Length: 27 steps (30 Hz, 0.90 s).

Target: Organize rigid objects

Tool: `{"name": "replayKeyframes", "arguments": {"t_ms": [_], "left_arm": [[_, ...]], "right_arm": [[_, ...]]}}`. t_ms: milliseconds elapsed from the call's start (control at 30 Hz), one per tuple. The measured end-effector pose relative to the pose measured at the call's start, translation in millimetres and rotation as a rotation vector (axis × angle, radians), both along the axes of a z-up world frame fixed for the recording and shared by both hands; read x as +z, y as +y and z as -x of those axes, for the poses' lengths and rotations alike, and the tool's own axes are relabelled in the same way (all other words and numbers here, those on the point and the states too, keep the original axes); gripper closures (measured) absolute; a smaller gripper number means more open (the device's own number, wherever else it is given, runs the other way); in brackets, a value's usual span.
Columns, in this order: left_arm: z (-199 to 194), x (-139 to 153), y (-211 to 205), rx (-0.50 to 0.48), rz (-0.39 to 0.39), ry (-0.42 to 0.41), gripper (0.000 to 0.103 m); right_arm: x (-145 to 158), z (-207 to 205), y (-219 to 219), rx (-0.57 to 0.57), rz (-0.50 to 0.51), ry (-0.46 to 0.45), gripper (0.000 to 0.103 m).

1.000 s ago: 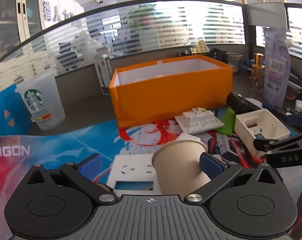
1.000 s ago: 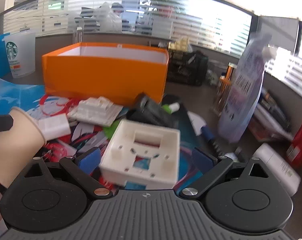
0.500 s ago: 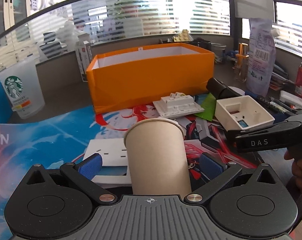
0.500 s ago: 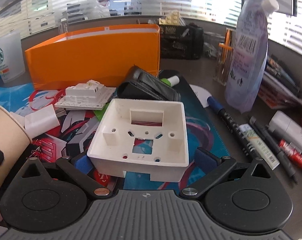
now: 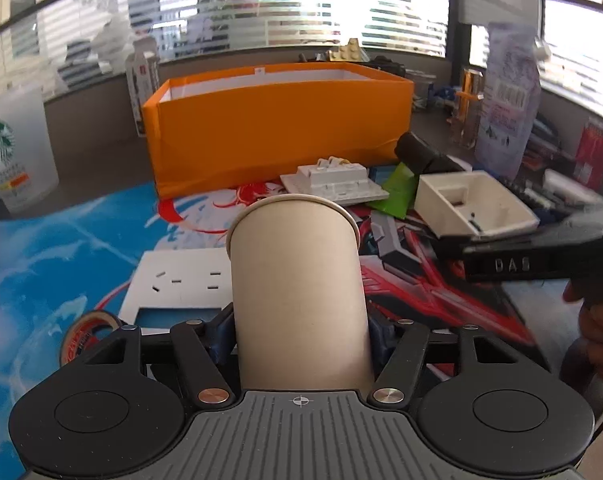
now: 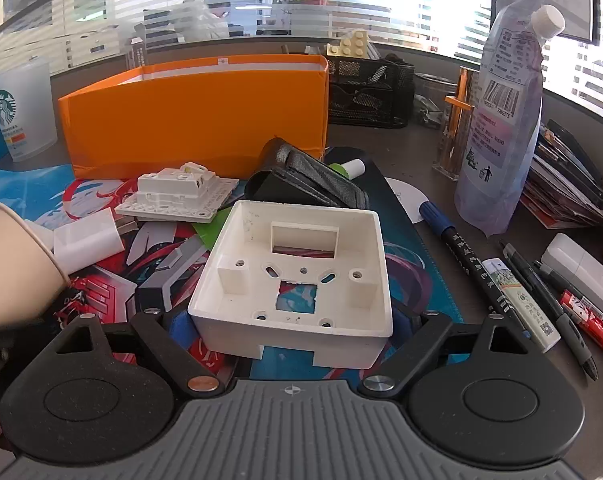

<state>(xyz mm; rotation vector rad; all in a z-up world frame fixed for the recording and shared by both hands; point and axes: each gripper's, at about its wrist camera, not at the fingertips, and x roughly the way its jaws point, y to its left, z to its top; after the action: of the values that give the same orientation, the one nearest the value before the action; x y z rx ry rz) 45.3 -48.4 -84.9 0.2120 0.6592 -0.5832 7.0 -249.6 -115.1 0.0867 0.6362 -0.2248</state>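
Observation:
My left gripper [image 5: 300, 334] is shut on a tan paper cup [image 5: 297, 280], which lies along the fingers with its open mouth pointing away. My right gripper [image 6: 291, 322] is shut on a white plastic wall box [image 6: 297, 276] with its hollow side up; the box also shows in the left wrist view [image 5: 473, 208]. An orange cardboard box [image 5: 277, 136] with a white inside stands open behind them, also in the right wrist view [image 6: 197, 128]. A white socket module [image 6: 177, 196] and a white faceplate [image 5: 177, 280] lie on the printed mat [image 5: 61, 248].
A frosted Starbucks cup [image 5: 13, 152] stands far left. A black case [image 6: 309, 188] and a green piece [image 5: 399, 190] lie before the orange box. A refill pouch [image 6: 501, 120], pens [image 6: 473, 264] and a black mesh organizer [image 6: 369, 96] crowd the right. A tape roll [image 5: 87, 328] lies near left.
The paper cup swung from tilted across to straight between my left fingers, and they closed on it. My right fingers closed in on the white wall box.

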Motion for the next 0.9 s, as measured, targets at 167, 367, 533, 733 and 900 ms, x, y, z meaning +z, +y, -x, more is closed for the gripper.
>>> {"name": "replayKeyframes", "arguments": {"t_ms": [167, 367, 533, 733, 900], "left_arm": [[3.6, 6.5, 3.9, 0.005, 0.022, -0.012, 0.042], [11.2, 22.4, 7.1, 0.006, 0.037, -0.064, 0.042], [10.5, 31.9, 13.8, 0.019, 0.056, -0.074, 0.042], [7.2, 44.3, 22.6, 0.041, 0.086, -0.088, 0.042], [-0.4, 56.2, 27.0, 0.058, 0.107, -0.104, 0.042]], "right_arm": [[1.6, 5.7, -1.8, 0.009, -0.030, 0.002, 0.017], [7.5, 14.3, -5.9, 0.004, -0.063, -0.013, 0.018], [19.5, 21.5, -4.6, 0.006, -0.059, -0.047, 0.019], [31.2, 28.5, -5.5, -0.004, -0.054, -0.092, 0.019], [47.7, 33.1, -6.2, -0.006, -0.047, -0.140, 0.019]]}}
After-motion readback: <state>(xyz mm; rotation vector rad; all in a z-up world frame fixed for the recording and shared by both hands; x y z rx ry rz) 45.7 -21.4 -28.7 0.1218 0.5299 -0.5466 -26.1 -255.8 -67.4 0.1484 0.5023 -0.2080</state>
